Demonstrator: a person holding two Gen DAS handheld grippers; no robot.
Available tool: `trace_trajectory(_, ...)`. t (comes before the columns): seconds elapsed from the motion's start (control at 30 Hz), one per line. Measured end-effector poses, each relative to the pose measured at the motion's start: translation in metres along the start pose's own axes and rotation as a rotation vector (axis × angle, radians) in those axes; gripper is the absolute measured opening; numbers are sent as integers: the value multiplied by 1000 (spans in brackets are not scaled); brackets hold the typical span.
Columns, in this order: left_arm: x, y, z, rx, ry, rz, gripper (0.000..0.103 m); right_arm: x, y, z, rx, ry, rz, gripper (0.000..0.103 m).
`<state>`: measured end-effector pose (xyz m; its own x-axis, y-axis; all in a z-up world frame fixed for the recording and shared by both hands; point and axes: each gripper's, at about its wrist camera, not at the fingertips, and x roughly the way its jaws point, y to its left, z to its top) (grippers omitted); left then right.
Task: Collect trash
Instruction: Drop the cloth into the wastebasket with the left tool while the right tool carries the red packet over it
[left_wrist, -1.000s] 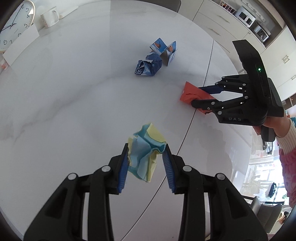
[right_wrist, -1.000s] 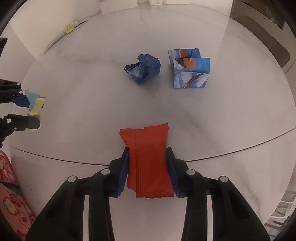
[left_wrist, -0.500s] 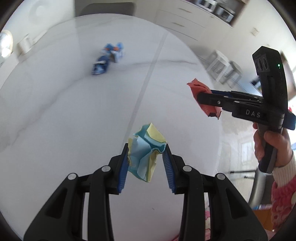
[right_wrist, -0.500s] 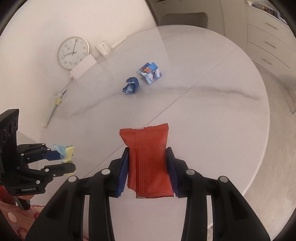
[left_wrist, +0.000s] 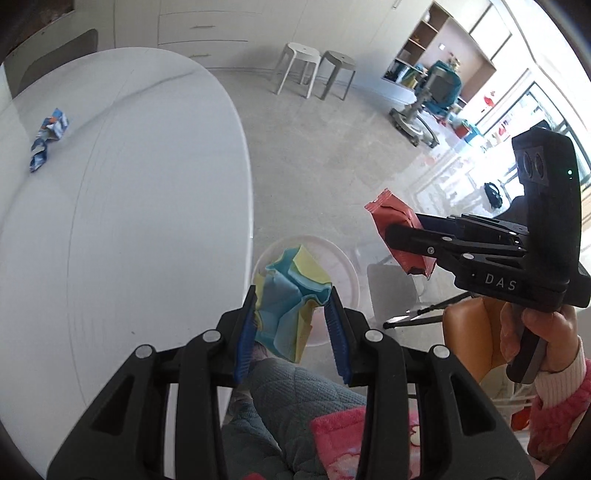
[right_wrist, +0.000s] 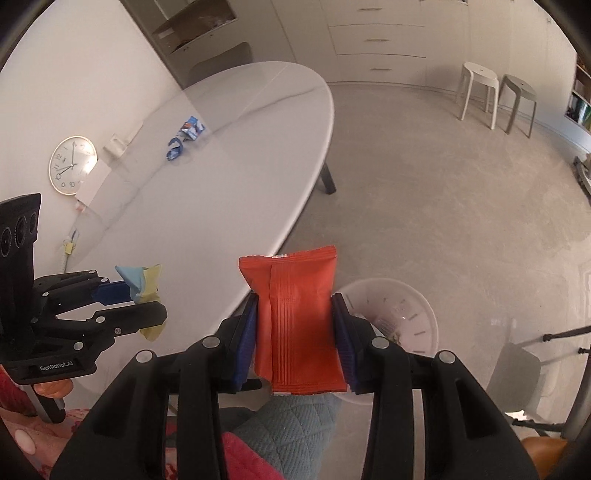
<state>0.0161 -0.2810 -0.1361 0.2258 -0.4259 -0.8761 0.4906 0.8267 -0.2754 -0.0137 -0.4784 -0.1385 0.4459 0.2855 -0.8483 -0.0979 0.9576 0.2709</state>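
My left gripper (left_wrist: 291, 314) is shut on a crumpled blue and yellow paper (left_wrist: 288, 299) and holds it off the table edge, above a white bin (left_wrist: 343, 266) on the floor. It also shows in the right wrist view (right_wrist: 142, 293). My right gripper (right_wrist: 295, 328) is shut on a red snack wrapper (right_wrist: 295, 317), also over the white bin (right_wrist: 402, 314). The wrapper shows in the left wrist view (left_wrist: 399, 232). A crumpled blue wrapper (right_wrist: 173, 149) and a blue bird-print carton (right_wrist: 192, 127) lie on the white table (right_wrist: 221, 206).
A wall clock (right_wrist: 72, 168) leans at the table's far side. Two stools (right_wrist: 495, 92) stand on the grey floor by the cabinets. A tripod leg (right_wrist: 561, 334) and an orange seat (left_wrist: 469, 332) are near the bin. The person's quilted knee (right_wrist: 295, 424) is below the grippers.
Both grippers have swung away from the table with their trash and now hang past its edge over the white bin on the floor.
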Motion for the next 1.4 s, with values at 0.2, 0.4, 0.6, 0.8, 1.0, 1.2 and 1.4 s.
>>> trace_trajectory(0.2,10,-45,5,41,-4,53,35,-15,-38,-19,24,-6,-20,40)
trace_trajectory(0.4,44,-79,18,2,28,99,35,-16,-71,-7,-72,34,-4,40)
trace_trajectory(0.6,97,-105,27,-23,92,89,36,-14,-106,2,-136,85,20,40)
trace_trajectory(0.8,153,-112,29,-67,168,79,56,-10,-133,8,-191,149,34,40)
trace_trajectory(1.0,146,-113,31,-128,136,94,65,-2,-144,10,-200,171,62,40)
trace_trajectory(1.2,100,-111,33,-180,60,176,75,16,-136,10,-230,186,104,41)
trace_trajectory(1.4,48,-92,24,-245,0,241,82,62,-111,2,-297,242,86,56)
